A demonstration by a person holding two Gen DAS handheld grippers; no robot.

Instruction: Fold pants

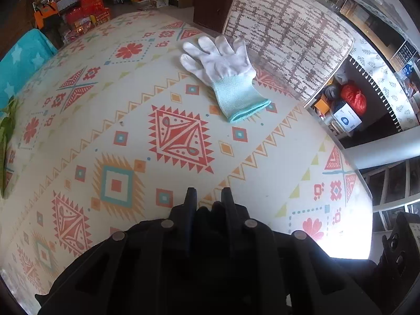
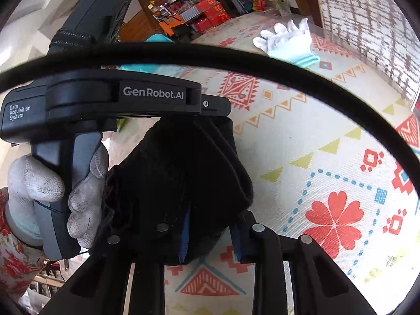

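The pants (image 2: 178,173) are a bunch of black cloth held up off the patterned table (image 2: 328,141), hanging between the two tools near the table's near edge. In the right wrist view the left gripper (image 2: 210,110) lies across the top of the bundle with its fingers pressed together on a gathered edge; the cloth droops from there in soft folds. A gloved hand (image 2: 52,191) holds that tool's handle. In the left wrist view the left tool's fingers (image 1: 193,202) stand close together with a dark wad of fabric (image 1: 210,210) caught between them.

The right gripper (image 2: 210,239) has its blue-padded fingers (image 2: 185,236) closed in on the lower end of the same bundle, pinching it.

The cloth looks light, limp and thick enough to bunch. It will likely sag and crumple, not hold a crease by itself, so taking it at a hem or waistband edge and laying it flat on the table should serve better than gripping mid-panel. Which part each tool holds is hidden in the dark folds.

A spare white glove (image 1: 223,73) lies flat toward the far edge of the table, well clear. No container stands on the table.
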